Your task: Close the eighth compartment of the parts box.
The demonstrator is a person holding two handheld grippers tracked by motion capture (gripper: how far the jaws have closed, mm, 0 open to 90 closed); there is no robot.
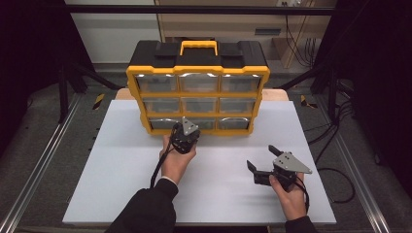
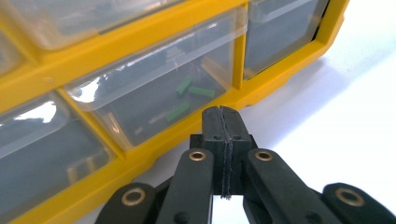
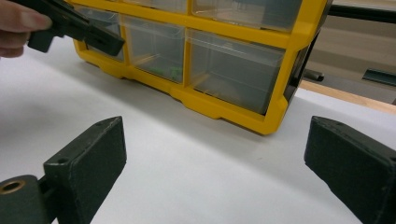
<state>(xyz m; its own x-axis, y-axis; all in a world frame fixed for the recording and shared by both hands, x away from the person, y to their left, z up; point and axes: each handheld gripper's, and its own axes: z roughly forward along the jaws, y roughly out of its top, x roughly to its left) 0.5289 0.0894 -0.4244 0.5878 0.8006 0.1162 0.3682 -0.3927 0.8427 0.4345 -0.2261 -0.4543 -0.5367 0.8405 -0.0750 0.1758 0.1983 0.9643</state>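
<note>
1. Left gripper (image 1: 186, 134): held at the bottom row of the drawer organiser (image 1: 197, 87), before the bottom-middle drawer (image 2: 159, 93). In the left gripper view its fingers are seen pressed together, with nothing between them.
2. Drawer organiser: a yellow-and-black cabinet with nine clear drawers, stood upright at the far middle of the white tabletop (image 1: 121, 170). Its drawer fronts are turned toward the person; its long axis is judged to run left to right, with the carry handle (image 1: 198, 47) on top.
3. Green pieces (image 2: 187, 95): seen lying loose inside the bottom-middle drawer.
4. Right gripper (image 1: 265, 162): held low over the tabletop, well apart from the cabinet, fingers spread wide and empty.
5. Risk: with closed fingers pushed against a drawer front, the unbraced cabinet could be slid or tipped backward; a drawer pulled too far could be dropped and its contents spilled.
</note>
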